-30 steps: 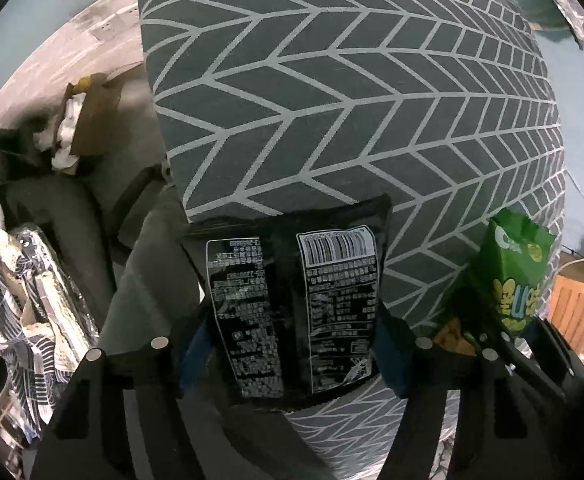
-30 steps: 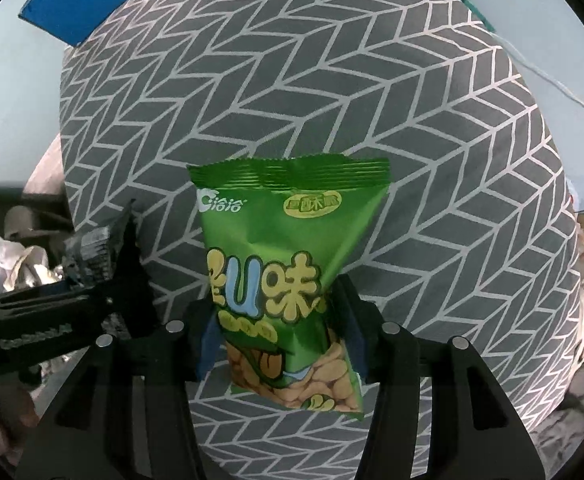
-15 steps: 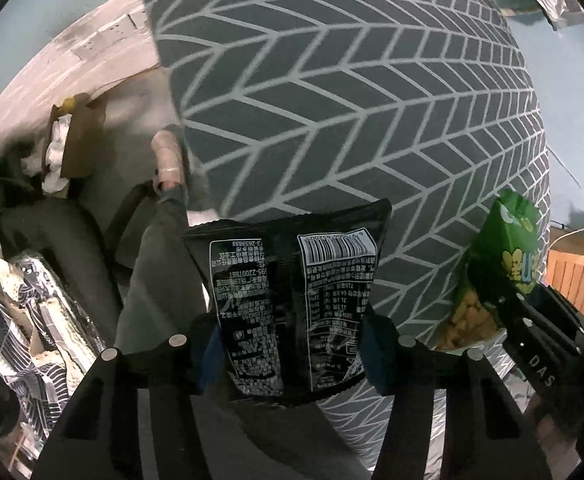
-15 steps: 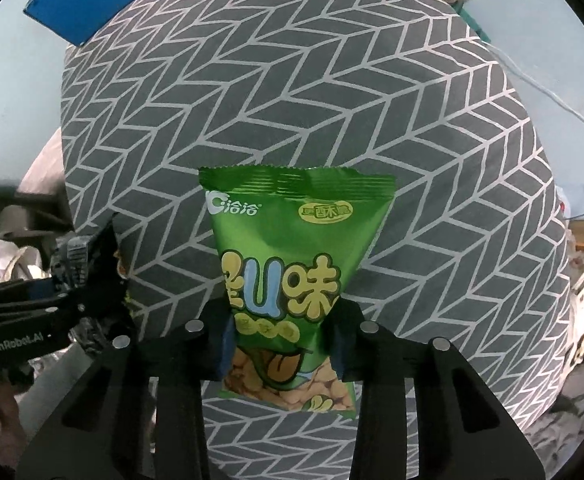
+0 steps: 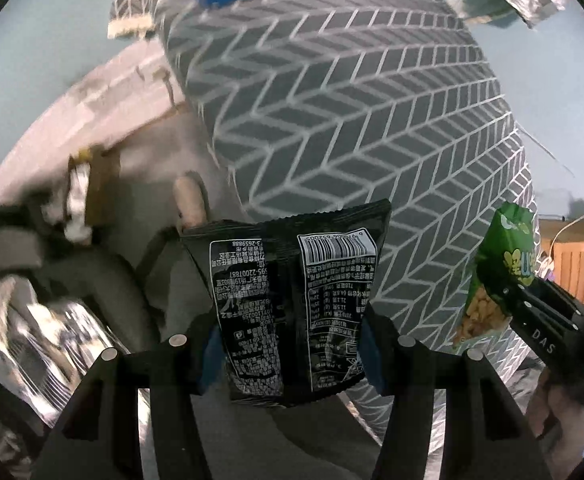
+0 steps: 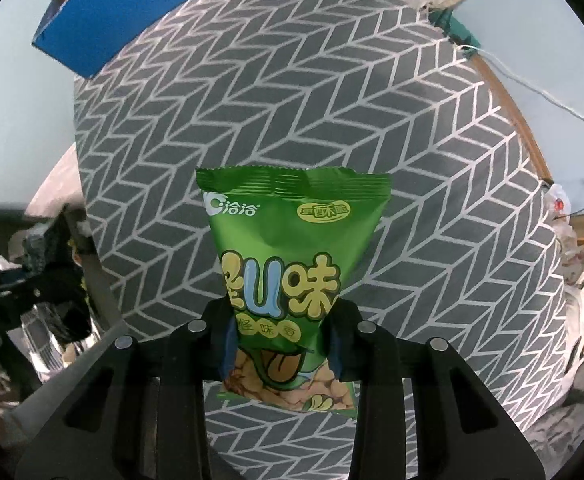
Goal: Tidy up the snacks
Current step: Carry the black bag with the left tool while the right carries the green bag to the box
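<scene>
My left gripper point(image 5: 290, 354) is shut on a black snack bag point(image 5: 292, 296), held upright with its printed back and barcode facing the camera. My right gripper point(image 6: 280, 344) is shut on a green snack bag point(image 6: 288, 264) with yellow lettering, held upright. Both bags hang above a table covered in a grey herringbone cloth point(image 6: 372, 120). In the left wrist view the green bag point(image 5: 500, 272) and the right gripper show at the right edge. In the right wrist view the left gripper's body shows at the left edge.
A blue box point(image 6: 124, 16) lies at the far edge of the grey cloth point(image 5: 352, 120). Crumpled silvery wrappers point(image 5: 32, 328) and a brown carton point(image 5: 96, 188) lie low on the left. A wooden cabinet point(image 5: 572, 268) stands at the right. White cords point(image 6: 532, 80) run off the right side.
Both grippers have drawn back and up from the cloth with their bags still held. The blue box at the far edge has come into the left wrist view.
</scene>
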`<state>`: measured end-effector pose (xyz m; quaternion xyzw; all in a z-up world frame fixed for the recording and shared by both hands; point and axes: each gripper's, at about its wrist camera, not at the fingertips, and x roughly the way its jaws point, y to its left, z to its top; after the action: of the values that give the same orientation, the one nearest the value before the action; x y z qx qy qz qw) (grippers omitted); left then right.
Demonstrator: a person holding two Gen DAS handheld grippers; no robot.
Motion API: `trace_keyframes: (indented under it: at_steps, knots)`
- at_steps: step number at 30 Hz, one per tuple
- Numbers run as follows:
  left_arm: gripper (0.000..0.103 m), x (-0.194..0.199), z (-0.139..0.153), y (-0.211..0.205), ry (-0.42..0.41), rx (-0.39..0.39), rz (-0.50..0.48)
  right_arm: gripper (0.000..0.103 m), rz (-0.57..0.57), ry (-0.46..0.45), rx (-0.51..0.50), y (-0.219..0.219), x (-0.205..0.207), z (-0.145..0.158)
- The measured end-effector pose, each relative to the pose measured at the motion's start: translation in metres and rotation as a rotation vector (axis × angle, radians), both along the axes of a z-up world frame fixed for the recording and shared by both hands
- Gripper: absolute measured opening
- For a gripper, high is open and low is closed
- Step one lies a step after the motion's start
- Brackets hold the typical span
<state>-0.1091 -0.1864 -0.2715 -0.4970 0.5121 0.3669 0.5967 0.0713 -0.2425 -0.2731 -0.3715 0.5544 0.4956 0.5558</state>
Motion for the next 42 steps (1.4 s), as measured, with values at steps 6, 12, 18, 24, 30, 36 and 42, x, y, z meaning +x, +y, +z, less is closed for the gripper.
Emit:
trace_keyframes:
  at_steps: [6, 12, 18, 24, 30, 36, 42]
  knots:
    - [0.058, 0.011, 0.025, 0.019, 0.003, 0.096, -0.087, 0.032, -0.025, -0.014, 0.031, 0.003, 0.003, 0.020]
    - [0.058, 0.028, 0.045, 0.041, 0.002, 0.173, -0.181, 0.032, -0.056, -0.027, 0.059, 0.014, 0.007, 0.037]
    - [0.058, 0.051, 0.066, 0.066, -0.018, 0.222, -0.245, 0.032, -0.086, -0.049, 0.093, 0.041, 0.013, 0.056]
    - [0.058, 0.067, 0.085, 0.092, -0.021, 0.272, -0.309, 0.032, -0.112, -0.073, 0.125, 0.070, 0.020, 0.078]
    - [0.058, 0.078, 0.102, 0.123, -0.022, 0.315, -0.381, 0.032, -0.151, -0.072, 0.160, 0.102, 0.027, 0.097]
    - [0.058, 0.081, 0.123, 0.160, -0.061, 0.331, -0.411, 0.032, -0.166, -0.062, 0.190, 0.144, 0.025, 0.114]
    - [0.058, 0.077, 0.139, 0.200, -0.077, 0.356, -0.427, 0.032, -0.165, -0.058, 0.212, 0.191, 0.019, 0.125]
